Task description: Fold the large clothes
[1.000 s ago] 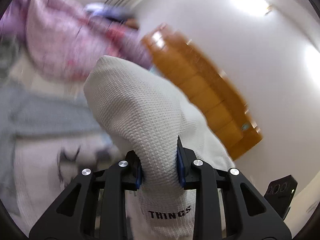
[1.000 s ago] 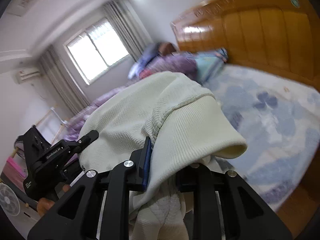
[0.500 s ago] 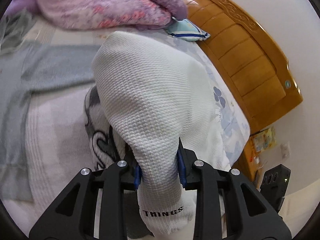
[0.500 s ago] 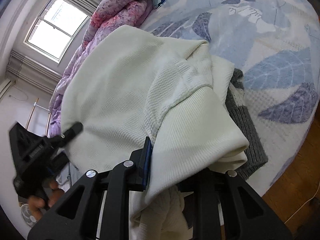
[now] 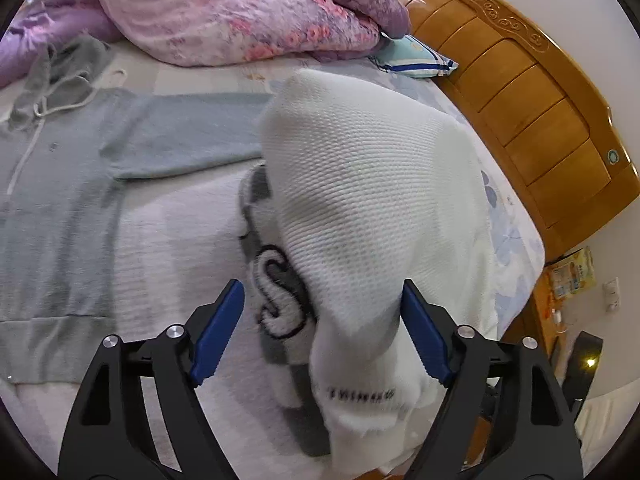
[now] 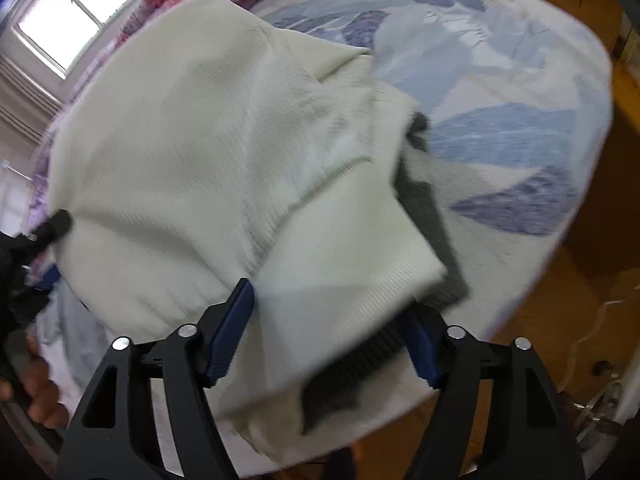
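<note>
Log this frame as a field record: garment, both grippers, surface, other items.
garment: white knit sweater, folded over itself, grey lettered patch showing beneath
left gripper: open, fabric draped between the jaws, not clamped
right gripper: open, sweater cuff lying between the jaws
surface: bed with blue floral sheet
other items: light blue hoodie spread flat beside the sweater; pink floral quilt bunched behind it; wooden headboard

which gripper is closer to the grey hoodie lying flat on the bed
Left. The left gripper hangs open over the white sweater, with the grey hoodie just beside it. The right gripper, also open, is at the sweater's far side.
</note>
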The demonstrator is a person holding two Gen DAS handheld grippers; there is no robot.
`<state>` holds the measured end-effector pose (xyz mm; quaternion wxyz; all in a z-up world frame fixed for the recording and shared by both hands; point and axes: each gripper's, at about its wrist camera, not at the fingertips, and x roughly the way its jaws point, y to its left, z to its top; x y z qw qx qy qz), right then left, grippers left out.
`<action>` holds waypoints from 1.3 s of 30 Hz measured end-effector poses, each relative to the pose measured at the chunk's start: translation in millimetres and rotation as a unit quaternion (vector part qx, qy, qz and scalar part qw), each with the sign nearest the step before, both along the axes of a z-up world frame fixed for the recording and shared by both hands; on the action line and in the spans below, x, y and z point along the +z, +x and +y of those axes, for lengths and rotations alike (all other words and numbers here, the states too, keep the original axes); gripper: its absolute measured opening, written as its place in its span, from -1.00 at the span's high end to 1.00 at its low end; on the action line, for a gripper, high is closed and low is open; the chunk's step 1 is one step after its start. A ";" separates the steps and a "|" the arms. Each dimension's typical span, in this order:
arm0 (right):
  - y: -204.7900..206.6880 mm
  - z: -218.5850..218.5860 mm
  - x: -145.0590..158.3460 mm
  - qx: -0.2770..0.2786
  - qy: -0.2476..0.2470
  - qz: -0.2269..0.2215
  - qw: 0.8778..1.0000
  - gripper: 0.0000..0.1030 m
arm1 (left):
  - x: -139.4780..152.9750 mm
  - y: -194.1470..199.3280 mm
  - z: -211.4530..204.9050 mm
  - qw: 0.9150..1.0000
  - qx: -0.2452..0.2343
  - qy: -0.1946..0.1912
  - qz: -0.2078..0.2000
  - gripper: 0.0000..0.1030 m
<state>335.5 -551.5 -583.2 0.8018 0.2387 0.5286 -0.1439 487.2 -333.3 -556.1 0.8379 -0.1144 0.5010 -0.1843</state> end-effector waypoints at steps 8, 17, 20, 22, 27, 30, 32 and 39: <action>-15.8 36.0 32.9 0.018 -0.058 0.004 0.998 -0.39 | 21.3 -33.7 39.8 0.998 0.014 0.063 -0.019 -0.60; -34.2 127.3 123.0 0.073 -0.071 -0.077 0.992 -0.39 | 93.1 -90.0 86.8 0.995 0.002 0.071 -0.064 -0.60; -51.0 161.6 157.9 0.080 -0.079 -0.104 0.988 -0.40 | 135.9 -123.0 114.8 0.993 -0.002 0.068 -0.101 -0.65; -67.2 186.1 183.8 0.085 -0.083 -0.121 0.986 -0.40 | 160.6 -140.8 129.5 0.990 -0.006 0.074 -0.121 -0.66; -118.0 249.7 257.3 0.093 -0.097 -0.157 0.978 -0.40 | 235.1 -204.6 179.9 0.982 -0.009 0.076 -0.174 -0.72; -148.0 284.3 299.6 0.102 -0.109 -0.174 0.973 -0.41 | 284.5 -246.8 209.9 0.978 -0.005 0.067 -0.197 -0.73; -171.4 305.8 330.8 0.103 -0.110 -0.188 0.971 -0.45 | 314.2 -271.7 222.2 0.976 -0.003 0.070 -0.208 -0.74; -240.4 352.5 412.1 0.117 -0.108 -0.210 0.965 -0.60 | 401.9 -347.0 248.0 0.969 0.008 0.071 -0.236 -0.76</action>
